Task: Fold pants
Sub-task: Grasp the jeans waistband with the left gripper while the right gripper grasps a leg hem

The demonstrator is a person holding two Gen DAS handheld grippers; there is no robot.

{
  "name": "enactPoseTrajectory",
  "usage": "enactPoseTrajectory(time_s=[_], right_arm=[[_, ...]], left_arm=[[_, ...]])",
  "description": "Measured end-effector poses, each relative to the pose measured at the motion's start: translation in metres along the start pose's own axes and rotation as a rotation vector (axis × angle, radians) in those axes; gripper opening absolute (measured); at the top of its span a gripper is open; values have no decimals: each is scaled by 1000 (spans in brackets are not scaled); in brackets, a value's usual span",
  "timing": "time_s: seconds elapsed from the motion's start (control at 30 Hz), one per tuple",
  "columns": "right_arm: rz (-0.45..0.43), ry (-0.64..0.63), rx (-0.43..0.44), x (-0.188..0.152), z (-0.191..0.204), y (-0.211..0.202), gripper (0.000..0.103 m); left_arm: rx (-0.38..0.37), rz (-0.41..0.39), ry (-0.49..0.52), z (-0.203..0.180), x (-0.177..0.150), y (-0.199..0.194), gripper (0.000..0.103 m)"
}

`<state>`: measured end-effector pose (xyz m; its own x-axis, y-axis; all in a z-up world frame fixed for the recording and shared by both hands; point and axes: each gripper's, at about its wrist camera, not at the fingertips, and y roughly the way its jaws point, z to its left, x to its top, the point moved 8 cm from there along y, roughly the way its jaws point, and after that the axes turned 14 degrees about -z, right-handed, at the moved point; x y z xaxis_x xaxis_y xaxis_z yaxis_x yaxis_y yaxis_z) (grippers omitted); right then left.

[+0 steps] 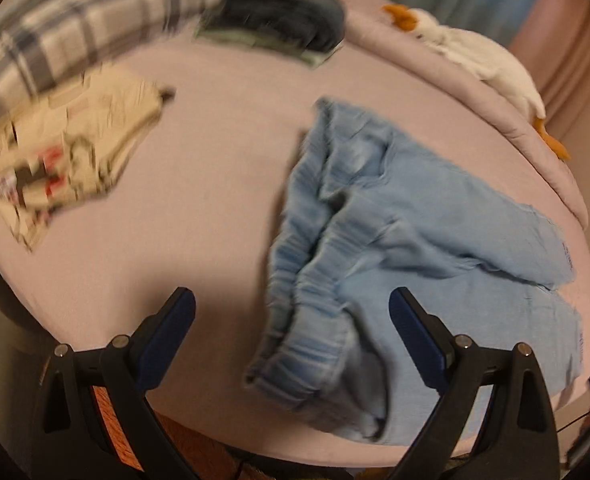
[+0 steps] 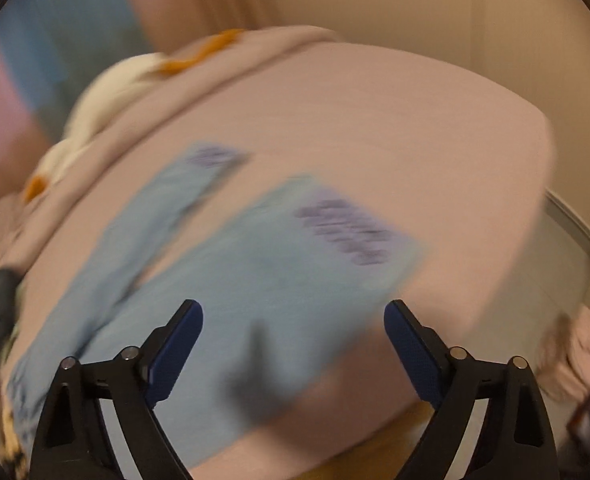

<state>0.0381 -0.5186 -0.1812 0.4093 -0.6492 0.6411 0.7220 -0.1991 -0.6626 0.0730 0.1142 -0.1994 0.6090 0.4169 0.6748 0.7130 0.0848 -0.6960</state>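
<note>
Light blue denim pants [image 1: 407, 240] lie on a pink bed sheet [image 1: 199, 184]. Their elastic waistband [image 1: 303, 320] is bunched up and faces my left gripper; both legs run off to the right. My left gripper [image 1: 293, 304] hovers open just above the waistband, holding nothing. In the blurred right wrist view the two legs [image 2: 255, 280] spread apart toward their cuffs, the nearer cuff carrying dark purple print [image 2: 343, 232]. My right gripper [image 2: 293, 316] is open over the nearer leg, with nothing between its fingers.
A cream patterned garment [image 1: 67, 160], a plaid cloth [image 1: 71, 28] and a dark folded garment [image 1: 279, 20] lie on the far left of the bed. A white plush goose with orange feet [image 1: 487, 60] rests on the rolled quilt [image 2: 231, 64] along the far edge. Floor shows at right [image 2: 567, 280].
</note>
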Motion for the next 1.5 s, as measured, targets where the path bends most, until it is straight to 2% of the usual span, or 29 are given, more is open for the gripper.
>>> enactPoseTrajectory(time_s=[0.07, 0.13, 0.17, 0.2, 0.23, 0.27, 0.3, 0.33, 0.37, 0.4, 0.47, 0.53, 0.6, 0.67, 0.73, 0.8, 0.87, 0.97, 1.0, 1.03, 1.07, 1.1, 1.13, 1.2, 1.23, 1.33, 1.43, 1.5], right_arm=[[30, 72, -17, 0, -27, 10, 88], [57, 129, -13, -4, -41, 18, 85], [71, 149, -22, -8, -46, 22, 82], [86, 163, -23, -11, -47, 25, 75], [99, 175, -15, -13, -47, 28, 72], [96, 178, -9, -11, -48, 32, 72], [81, 171, -5, -7, -45, 32, 64], [67, 166, 0, -3, -44, 34, 38], [64, 180, 18, 1, -42, 37, 21], [75, 203, 24, 4, -42, 40, 9], [75, 231, 43, 15, -43, 44, 9], [0, 187, 76, 29, -33, 25, 9], [-39, 175, 106, 36, -26, 4, 9], [-31, 187, 130, 34, -23, 3, 9], [6, 172, 93, 24, -26, 15, 9], [79, 180, 38, 6, -37, 32, 9], [111, 194, 5, -8, -44, 42, 8], [109, 207, -39, -6, -45, 42, 9], [121, 203, -60, -4, -44, 41, 9], [134, 185, -87, -2, -41, 37, 17], [135, 150, -130, -1, -42, 31, 23], [121, 109, -172, 4, -39, 25, 41], [92, 69, -206, 12, -36, 17, 59], [13, 32, -226, 31, -18, -3, 67], [6, 27, -202, 36, -8, -7, 67], [26, -1, -10, 50, 57, -13, 68], [83, -45, 204, 54, 145, -5, 68], [136, -68, 279, 49, 195, 5, 68]], left_arm=[[-53, 50, -23, 1, -9, 9, 88], [-102, 107, -53, -2, -18, 17, 70], [-101, 110, -63, -2, -19, 20, 70], [-95, 97, -61, -4, -17, 18, 63], [-100, 96, -59, -6, -16, 17, 43], [-138, 116, -80, -10, -16, 17, 38], [-148, 123, -99, -11, -14, 16, 32], [-152, 122, -112, -9, -12, 16, 30], [-157, 120, -125, -8, -9, 13, 29], [-162, 110, -135, -7, -5, 9, 28], [-175, 84, -164, -2, 5, -3, 25], [-193, 57, -179, 2, 16, -15, 24], [-168, 38, -151, 6, 18, -24, 24], [-122, 49, -136, 18, 12, -24, 24], [-123, 103, -165, 26, -2, -13, 24], [-94, 147, -143, 30, -16, 0, 25], [-78, 138, -122, 29, -19, 0, 28], [-53, 157, -124, 29, -19, -3, 37], [-51, 166, -127, 29, -19, -3, 45], [-36, 174, -122, 30, -16, -6, 58], [4, 170, -111, 33, -11, -13, 68], [36, 151, -101, 37, -2, -16, 80], [63, 116, -93, 41, 7, -24, 82], [102, 39, -93, 50, 27, -40, 86], [110, 4, -106, 52, 37, -48, 88], [68, -75, -171, 44, 66, -59, 92], [-60, -72, -169, 7, 77, -53, 94], [-106, -42, -142, -15, 75, -45, 94]])
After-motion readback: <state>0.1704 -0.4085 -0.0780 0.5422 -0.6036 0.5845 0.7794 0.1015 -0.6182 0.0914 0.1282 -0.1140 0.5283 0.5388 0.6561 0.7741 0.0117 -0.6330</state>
